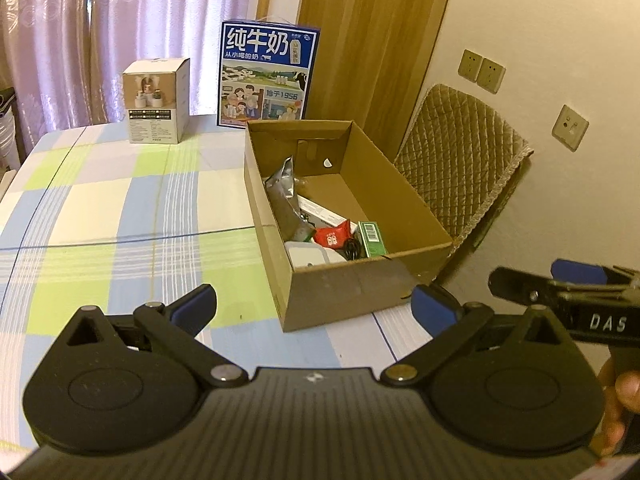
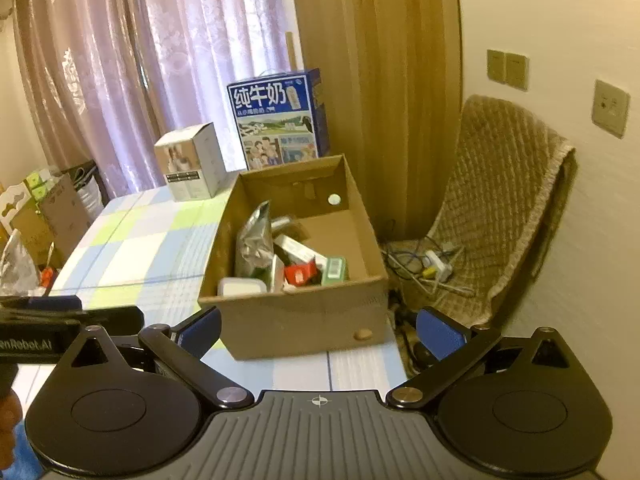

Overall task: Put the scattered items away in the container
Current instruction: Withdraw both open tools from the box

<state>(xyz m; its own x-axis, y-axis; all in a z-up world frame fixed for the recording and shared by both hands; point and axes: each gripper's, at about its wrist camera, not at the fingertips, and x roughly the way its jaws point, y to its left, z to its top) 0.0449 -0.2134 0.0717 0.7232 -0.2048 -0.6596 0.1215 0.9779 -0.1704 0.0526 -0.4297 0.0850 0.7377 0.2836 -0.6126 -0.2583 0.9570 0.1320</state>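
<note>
Both grippers, left gripper [image 1: 314,304] and right gripper [image 2: 318,328], gape wide, empty, before a filled cardboard box [image 1: 332,292] on the desk [image 1: 120,208]; milk carton [image 1: 266,74] stands behind.

The cardboard box [image 1: 360,280] is made of matt brown corrugated paperboard, with a dull, slightly fibrous face. A crinkled foil pouch [image 2: 254,240] inside it is seen to be glossy and metallic. The small green carton [image 1: 372,238] is printed paperboard with a light sheen. The table is covered by a checked tablecloth [image 1: 120,200] of smooth woven cloth. The milk carton [image 1: 266,74] is finished in glossy printed card. The chair cover [image 2: 500,200] is quilted, rough-textured fabric. The left gripper [image 1: 314,306] and right gripper [image 2: 318,328] are moulded in matt black plastic, with smooth blue pads [image 1: 192,308] and bright metal pivot pins. The curtain [image 2: 160,60] is sheer, lustrous cloth.
</note>
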